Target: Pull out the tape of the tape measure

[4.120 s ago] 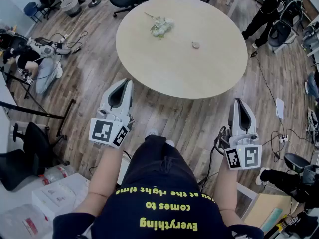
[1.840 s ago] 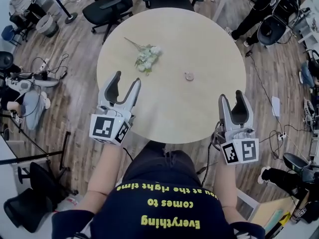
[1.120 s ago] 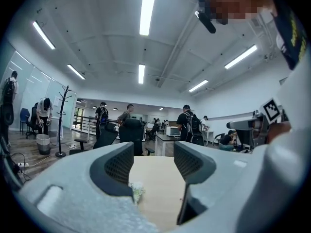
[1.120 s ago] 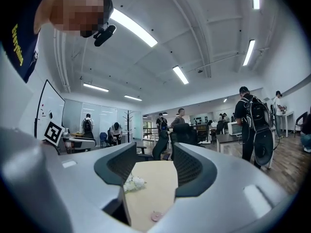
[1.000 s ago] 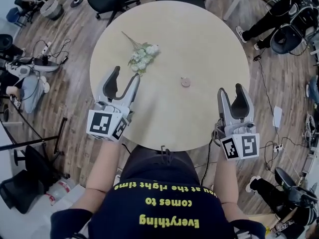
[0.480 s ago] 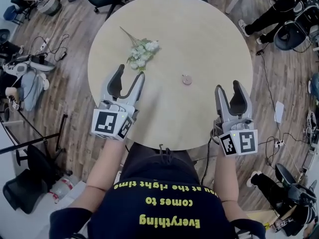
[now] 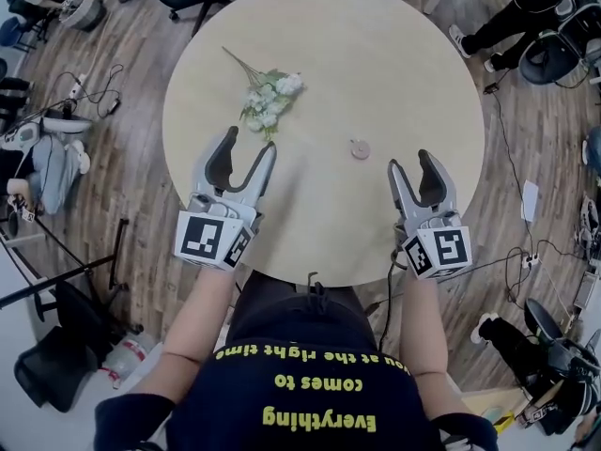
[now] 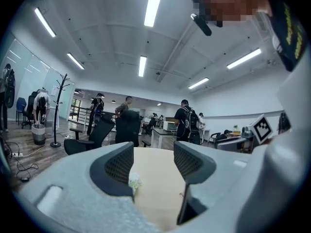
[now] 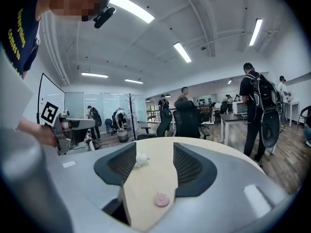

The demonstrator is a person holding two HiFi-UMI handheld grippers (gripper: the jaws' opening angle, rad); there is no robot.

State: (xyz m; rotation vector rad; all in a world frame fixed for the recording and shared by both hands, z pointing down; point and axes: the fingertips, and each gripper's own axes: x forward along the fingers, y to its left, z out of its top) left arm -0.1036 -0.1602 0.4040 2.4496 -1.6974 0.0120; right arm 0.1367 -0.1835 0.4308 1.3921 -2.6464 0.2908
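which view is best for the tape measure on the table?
Right gripper view: the round pink tape measure lies close and unobstructed, framed between the open jaws. The head view shows it whole but tiny. The left gripper view catches at most a speck at a jaw's edge.

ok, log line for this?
left gripper open | right gripper open | small round pink tape measure untouched on round beige table

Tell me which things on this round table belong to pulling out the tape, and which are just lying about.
For the job:
- small round pinkish tape measure, lying flat on the round pale wooden table
- left gripper, open and empty
- right gripper, open and empty, the nearer one to the tape measure

Just lying about:
- bunch of white flowers with green stems
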